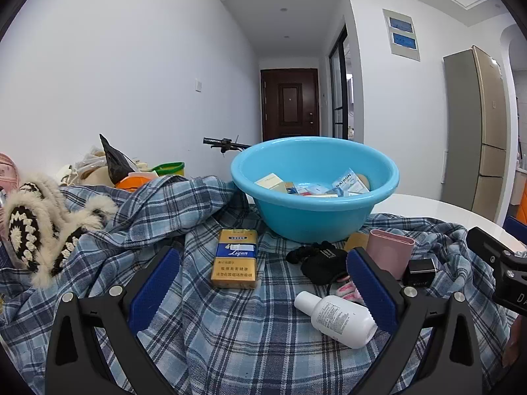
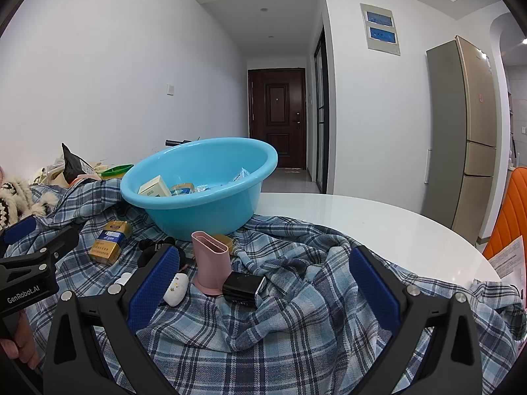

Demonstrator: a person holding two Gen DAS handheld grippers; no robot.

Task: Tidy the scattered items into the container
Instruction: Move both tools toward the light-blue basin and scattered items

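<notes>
Both tongs stand spread wide with nothing between their blue pads. The left tongs (image 1: 263, 291) hang over a blue plaid cloth (image 1: 204, 335) that covers the near part of a white table (image 2: 378, 220); the right tongs (image 2: 263, 291) hover over bunched folds of the same cloth.

The blue basin (image 1: 314, 217) sits on the far part of the cloth, behind the loose things. Small boxes and packets (image 1: 313, 186) lie inside it, but its near wall cuts off their lower parts, so their number is hard to make out.

Near the basin, on the cloth, lies a gold and blue cigarette pack (image 1: 235, 258). To its right sits a black bundle (image 1: 318, 261); what it is cannot be told. A white bottle (image 1: 336, 317) lies on its side, its right end hidden behind the left tongs' right finger. A pink holder (image 2: 212, 263) stands upright, with a small black box (image 2: 243, 288) touching its right side. A small white object (image 2: 176, 288) is partly hidden behind the right tongs' left finger.

At far left a furry crocheted piece (image 1: 39, 227) is cut off by the frame edge, and clutter behind it is too jumbled to name. An orange chair (image 2: 509, 217) shows only in part at the right
</notes>
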